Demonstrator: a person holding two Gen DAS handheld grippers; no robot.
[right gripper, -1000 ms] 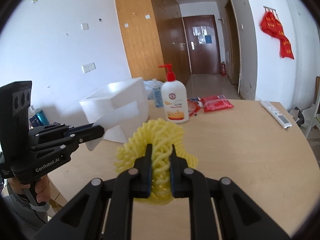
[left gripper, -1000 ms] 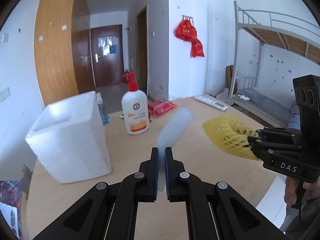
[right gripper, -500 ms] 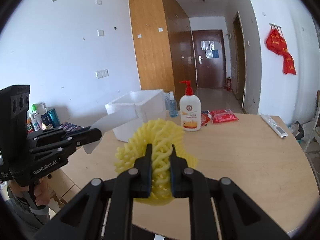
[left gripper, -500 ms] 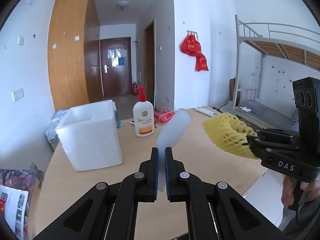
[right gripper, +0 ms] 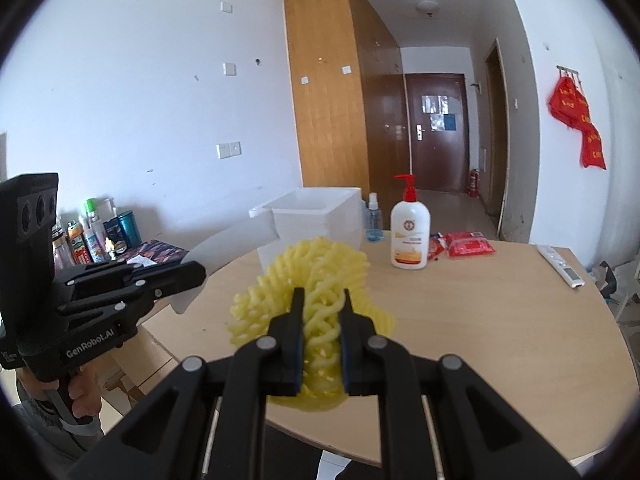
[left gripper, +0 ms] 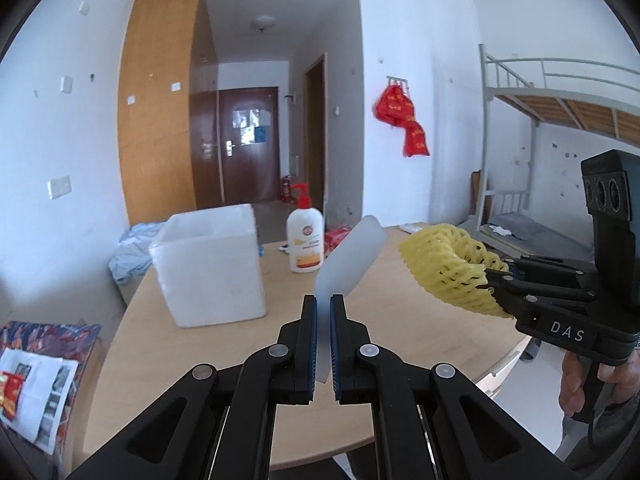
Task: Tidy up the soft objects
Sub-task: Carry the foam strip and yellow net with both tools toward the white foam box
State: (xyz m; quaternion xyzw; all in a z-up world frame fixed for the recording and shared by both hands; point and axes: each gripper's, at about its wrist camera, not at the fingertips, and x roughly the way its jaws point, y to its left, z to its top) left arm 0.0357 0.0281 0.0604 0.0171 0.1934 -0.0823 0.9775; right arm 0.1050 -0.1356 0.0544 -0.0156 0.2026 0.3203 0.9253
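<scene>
Holding 2 soft things above the tabletop (left gripper: 400, 320), I keep both clear of it. My left fingers (left gripper: 323, 320) are clamped on a white foam sheet (left gripper: 352, 256) that sticks up and tilts right. My right fingers (right gripper: 322, 312) are pinched on a yellow foam net (right gripper: 316, 276), which bulges out around them. Farther back on the tabletop stand a white foam box (left gripper: 208, 268) and, just right of it, a pump bottle (left gripper: 305, 240).

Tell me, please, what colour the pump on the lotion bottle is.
Red; the pump tops the white lotion bottle, clearest in the right wrist view.
</scene>
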